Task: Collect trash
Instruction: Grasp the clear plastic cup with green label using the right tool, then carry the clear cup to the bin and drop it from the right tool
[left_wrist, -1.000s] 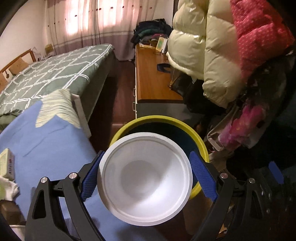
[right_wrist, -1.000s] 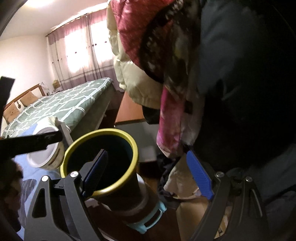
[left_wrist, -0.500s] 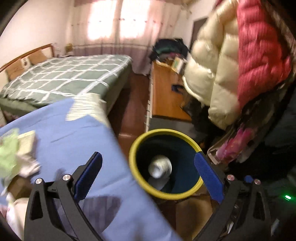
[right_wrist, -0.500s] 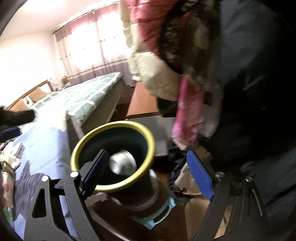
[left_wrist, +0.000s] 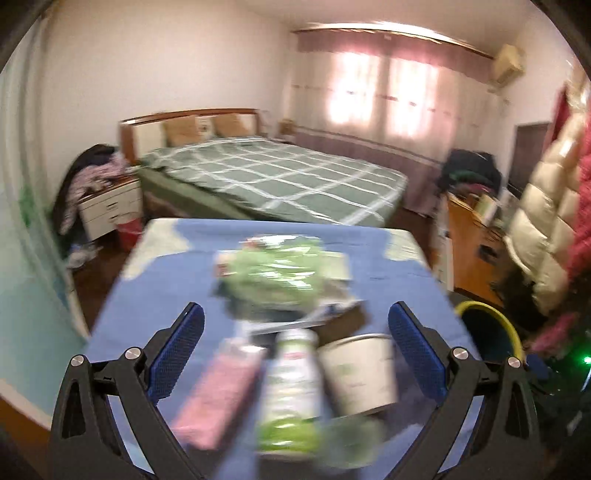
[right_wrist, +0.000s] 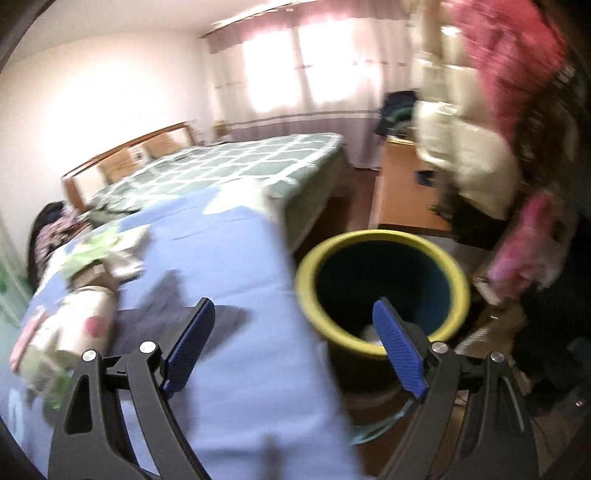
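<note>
My left gripper (left_wrist: 295, 350) is open and empty above the blue table (left_wrist: 147, 306). Under it lie a pink carton (left_wrist: 218, 398), a green-labelled bottle (left_wrist: 291, 387), a paper cup (left_wrist: 358, 373) and a green crumpled wrapper (left_wrist: 273, 273). The yellow-rimmed trash bin (left_wrist: 491, 332) stands off the table's right edge. My right gripper (right_wrist: 295, 350) is open and empty at the table's right edge (right_wrist: 236, 277), beside the bin (right_wrist: 380, 280). Something white lies at the bin's bottom (right_wrist: 369, 332). The trash pile (right_wrist: 74, 314) sits to the left.
A bed with a green checked cover (left_wrist: 273, 177) stands behind the table. A wooden desk (right_wrist: 402, 192) and hanging jackets (left_wrist: 546, 221) are at the right, close to the bin. A white nightstand (left_wrist: 110, 210) is at the far left.
The left gripper let the white bowl drop into the bin, then swung left over the table's trash. The right gripper shifted left, now straddling the table edge and bin.
</note>
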